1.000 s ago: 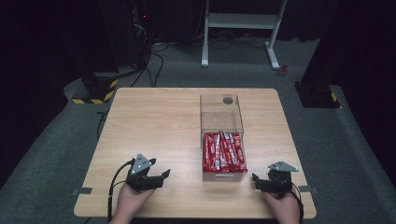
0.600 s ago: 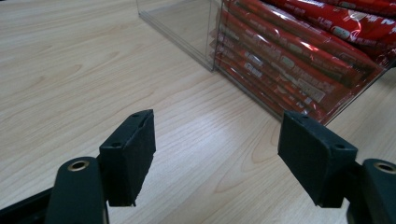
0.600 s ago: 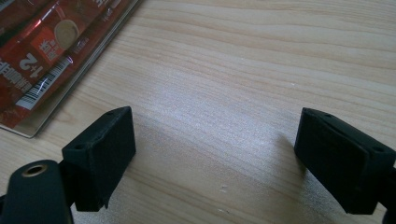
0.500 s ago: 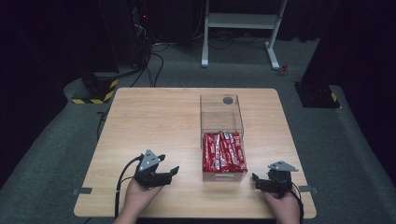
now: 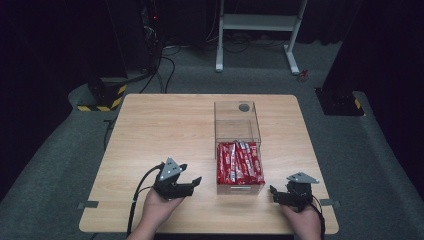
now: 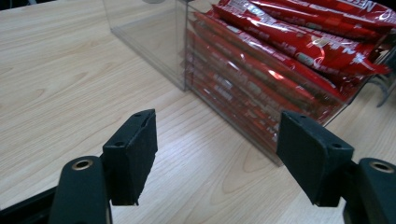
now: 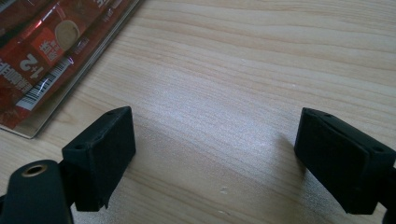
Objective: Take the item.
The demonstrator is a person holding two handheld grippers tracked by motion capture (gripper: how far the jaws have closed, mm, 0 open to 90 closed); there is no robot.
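Observation:
A clear plastic box stands on the wooden table, its near half packed with red snack packets. My left gripper is just left of the box's near corner, pointing right at it, jaws open with nothing between them. In the left gripper view the open gripper faces the box wall and the stacked packets. My right gripper rests right of the box at the table's front edge, open and empty. In the right gripper view its open gripper hangs over bare wood, with packets at the upper left.
The far half of the box holds no packets and has a round hole in its top. A white stand and black equipment with cables sit on the grey floor beyond the table.
My left gripper has moved right toward the box's near corner and lifted slightly. The right gripper has stayed where it was.

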